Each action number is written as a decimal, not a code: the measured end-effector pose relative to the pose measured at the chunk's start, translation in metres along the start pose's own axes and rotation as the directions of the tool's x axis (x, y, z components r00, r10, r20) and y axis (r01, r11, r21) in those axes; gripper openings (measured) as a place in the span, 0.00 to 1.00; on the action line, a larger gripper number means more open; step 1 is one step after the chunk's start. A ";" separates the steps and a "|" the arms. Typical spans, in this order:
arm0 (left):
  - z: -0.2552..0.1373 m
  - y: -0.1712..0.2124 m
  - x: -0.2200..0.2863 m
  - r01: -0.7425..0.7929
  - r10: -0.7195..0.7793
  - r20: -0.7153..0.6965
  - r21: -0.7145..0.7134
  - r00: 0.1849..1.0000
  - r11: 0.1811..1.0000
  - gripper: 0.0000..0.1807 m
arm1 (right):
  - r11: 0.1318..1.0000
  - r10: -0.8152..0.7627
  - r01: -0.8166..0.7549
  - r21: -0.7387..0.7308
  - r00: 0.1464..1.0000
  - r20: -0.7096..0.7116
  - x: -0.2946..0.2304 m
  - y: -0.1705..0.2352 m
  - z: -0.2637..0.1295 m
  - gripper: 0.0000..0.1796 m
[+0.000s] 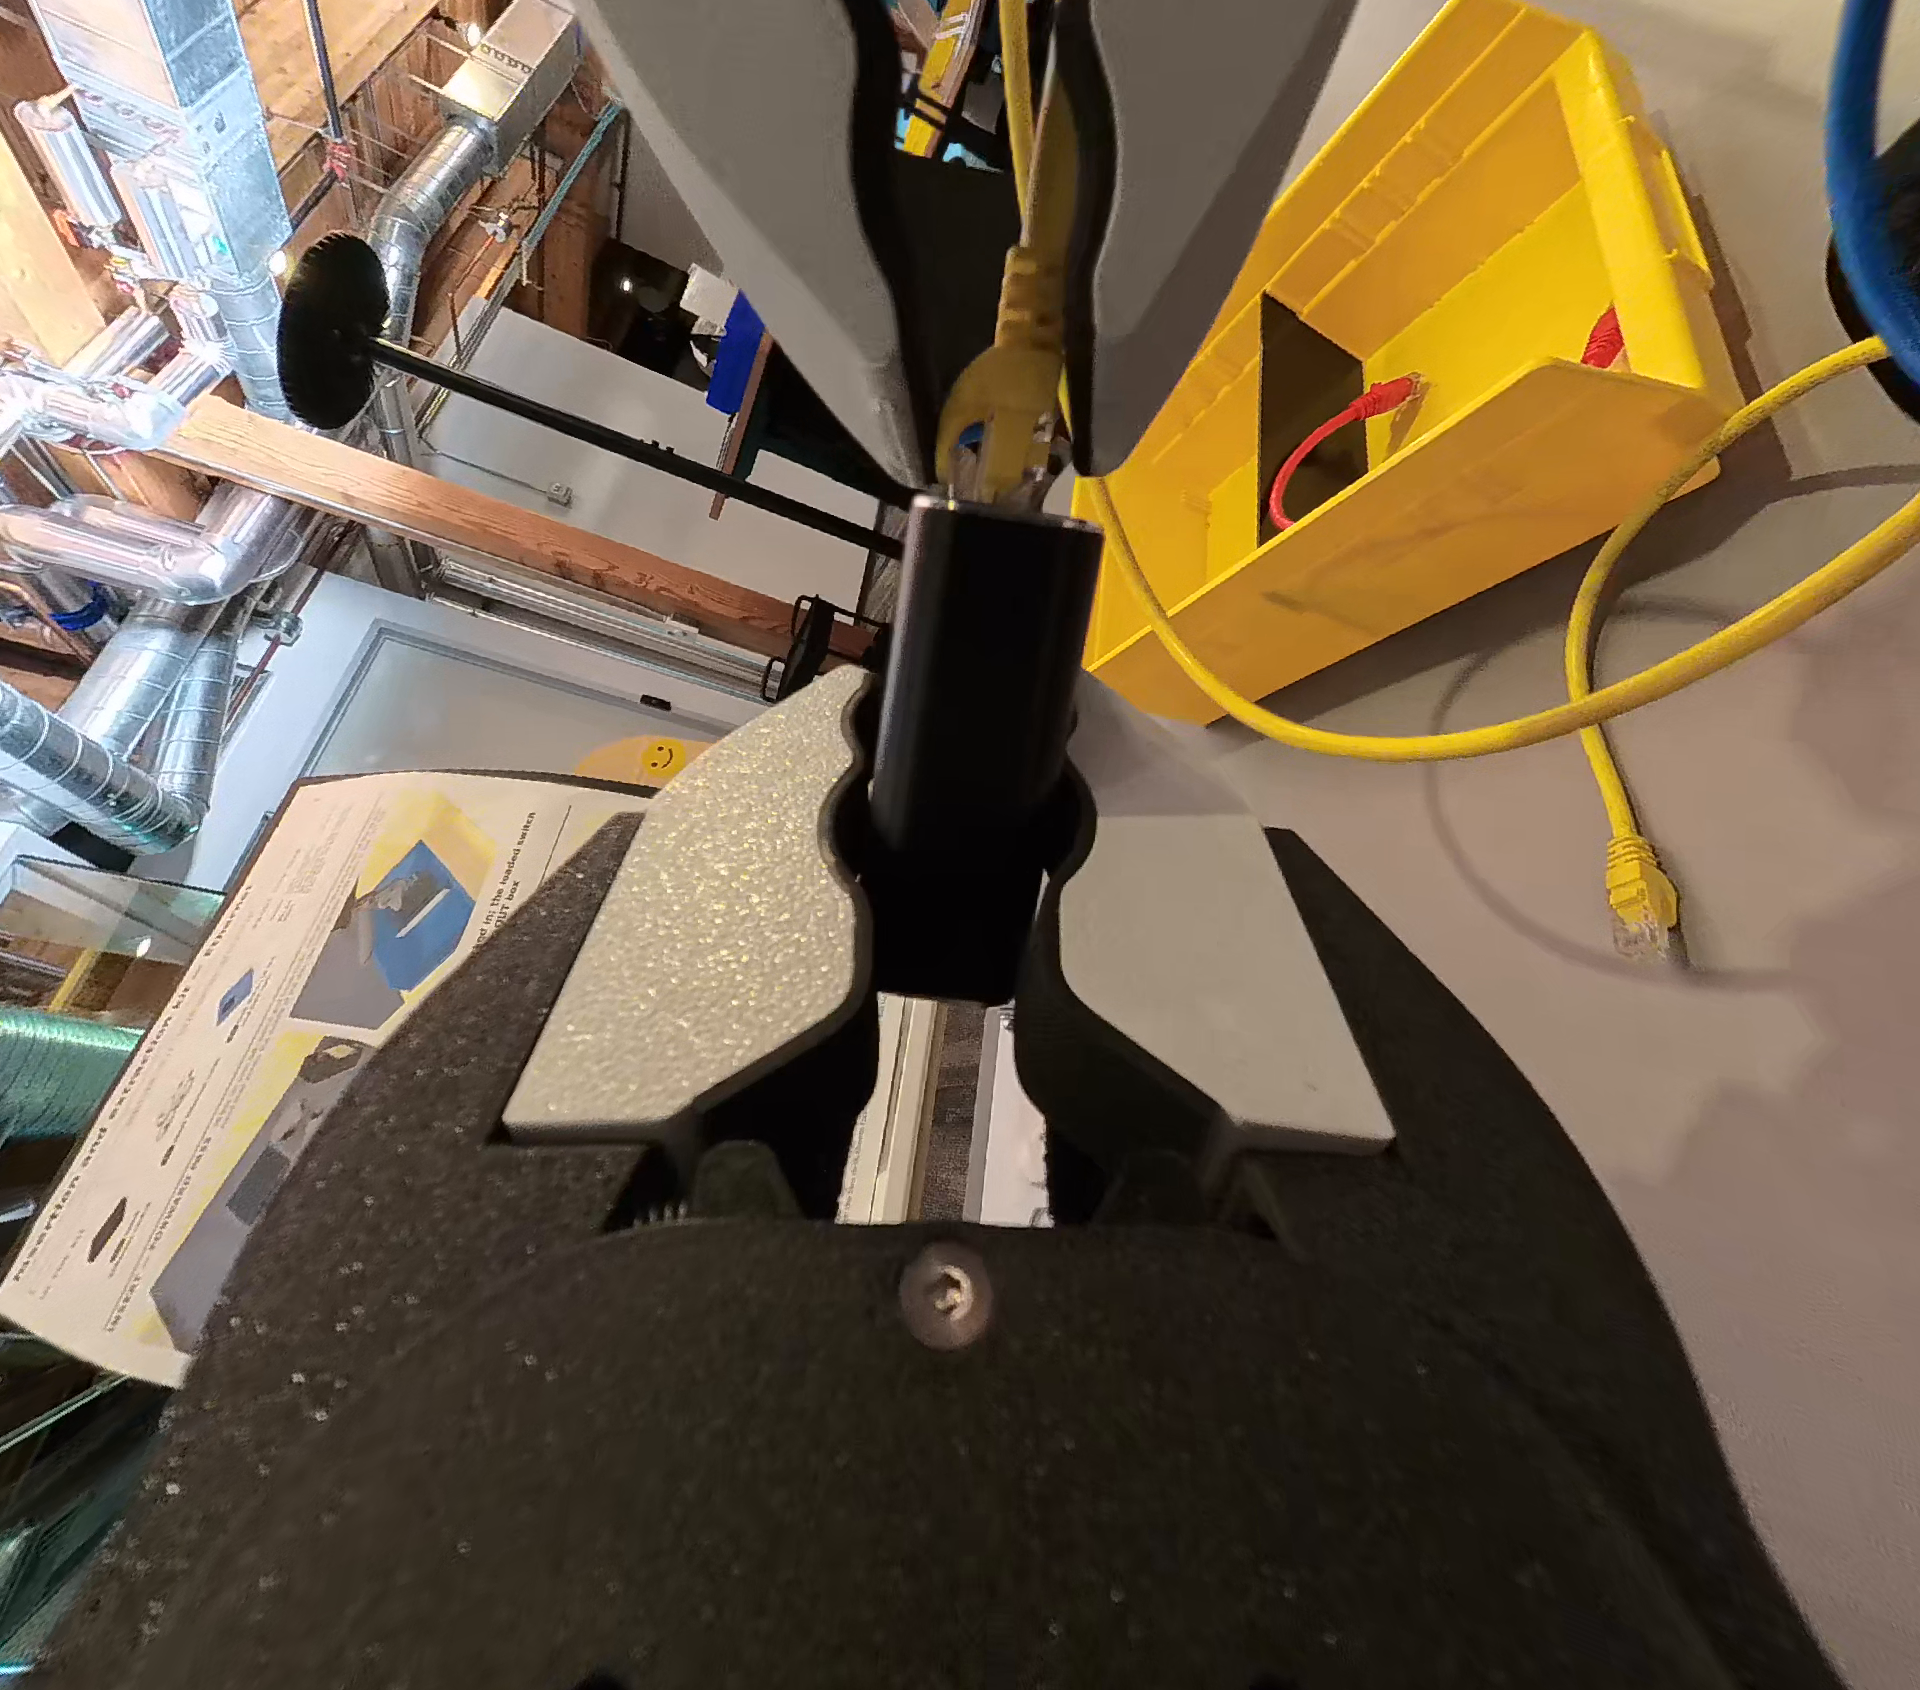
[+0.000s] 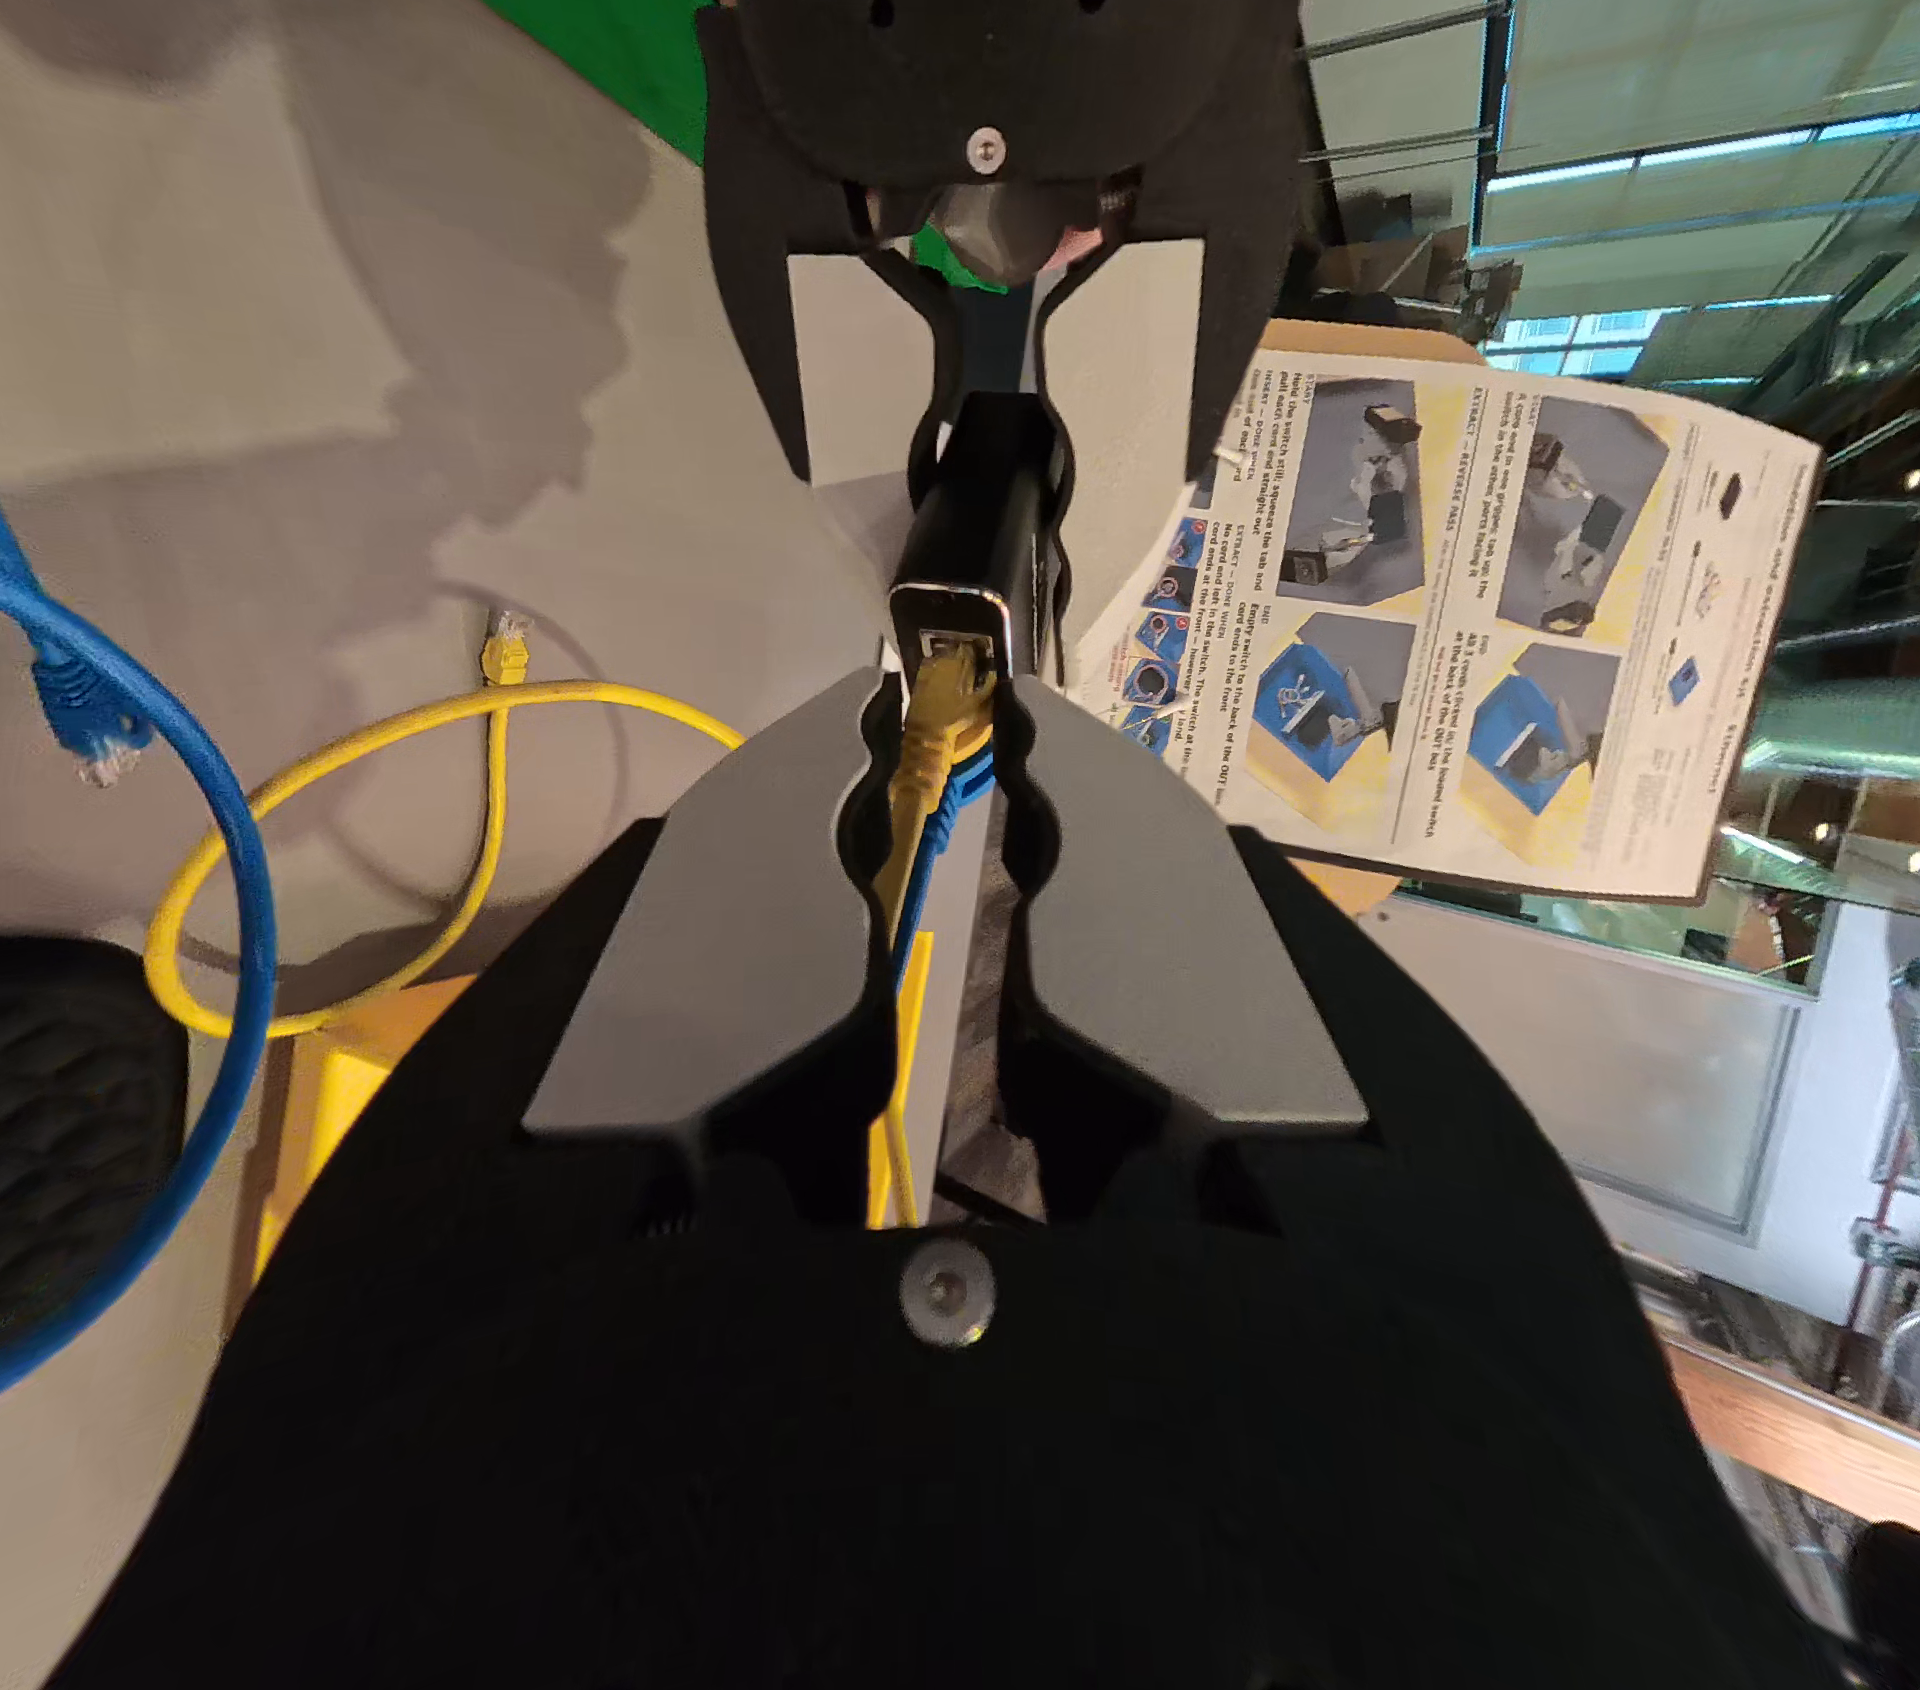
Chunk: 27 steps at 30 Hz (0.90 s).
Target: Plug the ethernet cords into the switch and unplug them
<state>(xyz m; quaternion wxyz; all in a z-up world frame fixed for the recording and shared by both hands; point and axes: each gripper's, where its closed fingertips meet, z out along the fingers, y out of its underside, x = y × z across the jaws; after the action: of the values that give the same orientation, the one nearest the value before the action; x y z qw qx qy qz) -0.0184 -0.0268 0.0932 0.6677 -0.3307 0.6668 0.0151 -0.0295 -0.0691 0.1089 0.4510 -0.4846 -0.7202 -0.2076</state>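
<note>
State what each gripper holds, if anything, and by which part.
The left gripper clamps the black switch around its body. The right gripper pinches the yellow cord just behind its plug.

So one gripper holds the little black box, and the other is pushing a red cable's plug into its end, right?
Not quite: the cable is yellow, not red. The right wrist view shows the right gripper closed on the yellow cable, its plug at the port of the black box, which the left gripper holds. A red cable lies in the yellow bin.
</note>
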 end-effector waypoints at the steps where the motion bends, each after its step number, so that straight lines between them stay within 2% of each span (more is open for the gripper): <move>1: -0.001 0.000 0.000 -0.001 0.001 0.001 -0.005 1.000 1.000 0.15 | 1.000 -0.016 0.016 -0.007 1.000 0.003 0.000 -0.001 0.000 0.10; 9: 0.007 0.010 0.013 -0.003 0.001 -0.075 -0.038 0.997 0.999 0.15 | 0.996 -0.046 0.056 -0.064 0.987 0.152 -0.013 0.006 0.009 0.09; 19: 0.012 0.022 0.018 0.004 -0.012 -0.104 -0.081 0.994 0.997 0.15 | 0.984 -0.085 0.121 -0.130 0.963 0.255 -0.015 0.012 0.017 0.09; 21: 0.015 0.027 0.024 -0.005 -0.007 -0.127 -0.096 0.992 0.995 0.15 | 0.978 -0.108 0.153 -0.141 0.952 0.288 -0.020 0.015 0.018 0.09; 22: 0.017 0.042 0.018 -0.025 0.010 -0.085 -0.173 0.996 0.985 0.14 | 0.968 -0.117 0.195 -0.156 0.906 0.407 -0.038 0.022 0.013 0.09; 23: 0.012 0.061 -0.003 0.006 -0.001 0.018 -0.255 1.000 0.967 0.15 | 0.970 -0.087 0.194 -0.150 0.845 0.527 -0.070 0.025 0.009 0.09; 24: 0.002 0.065 -0.009 0.078 -0.080 -0.002 -0.216 0.997 0.973 0.15 | 0.937 -0.161 0.297 -0.181 0.831 0.532 -0.087 0.040 0.014 0.09; 25: -0.010 0.059 -0.017 0.130 -0.132 -0.008 -0.143 0.991 0.981 0.15 | 0.900 -0.254 0.383 -0.209 0.850 0.462 -0.086 0.052 0.023 0.09; 27: -0.024 0.062 -0.026 0.091 -0.089 0.016 -0.172 0.996 0.981 0.15 | 0.964 -0.115 0.203 -0.169 0.898 0.425 -0.086 0.037 0.026 0.09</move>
<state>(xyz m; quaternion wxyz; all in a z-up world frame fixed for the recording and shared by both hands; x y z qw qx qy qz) -0.0710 0.0218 0.0929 0.6394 -0.4169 0.6445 0.0439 0.0019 -0.0769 0.0174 0.2173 -0.5012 -0.8104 -0.2116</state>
